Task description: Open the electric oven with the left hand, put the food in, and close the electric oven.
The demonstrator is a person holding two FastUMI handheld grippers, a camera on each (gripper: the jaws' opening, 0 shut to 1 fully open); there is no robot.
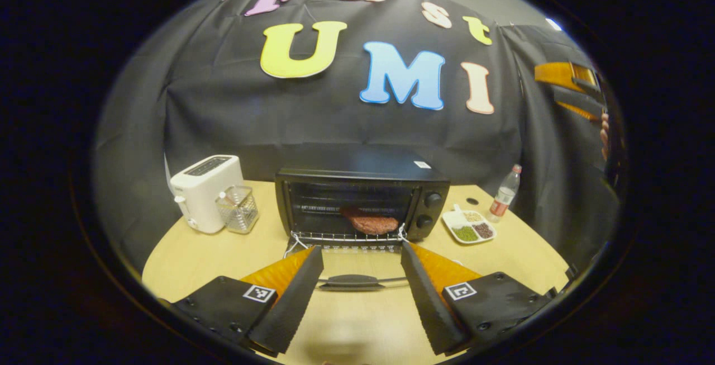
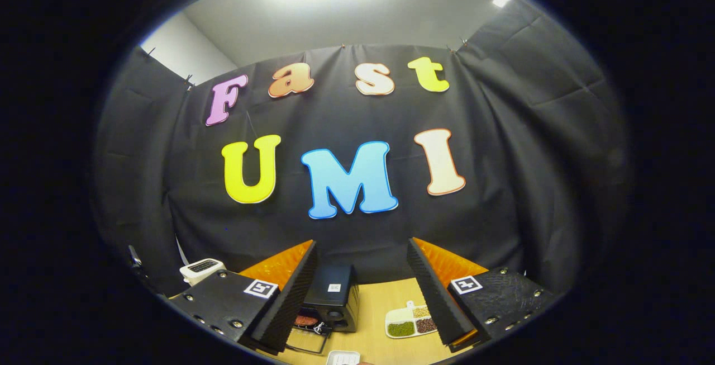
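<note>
Oven [image 1: 357, 200] door [image 1: 352, 267] down, meat [image 1: 371, 223] on rack; left gripper [image 1: 360, 275] open at 6 o'clock w/ handle [image 1: 353, 281] between fingers to shut it; right gripper [image 2: 360, 292] open, parked high.

Right gripper [image 2: 360, 292] open, high above table [image 2: 371, 309] — oven [image 2: 333, 298] door down, food [image 2: 304, 320] inside.

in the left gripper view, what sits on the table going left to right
toaster → clear container → electric oven with the food inside → divided dish → bottle
</note>
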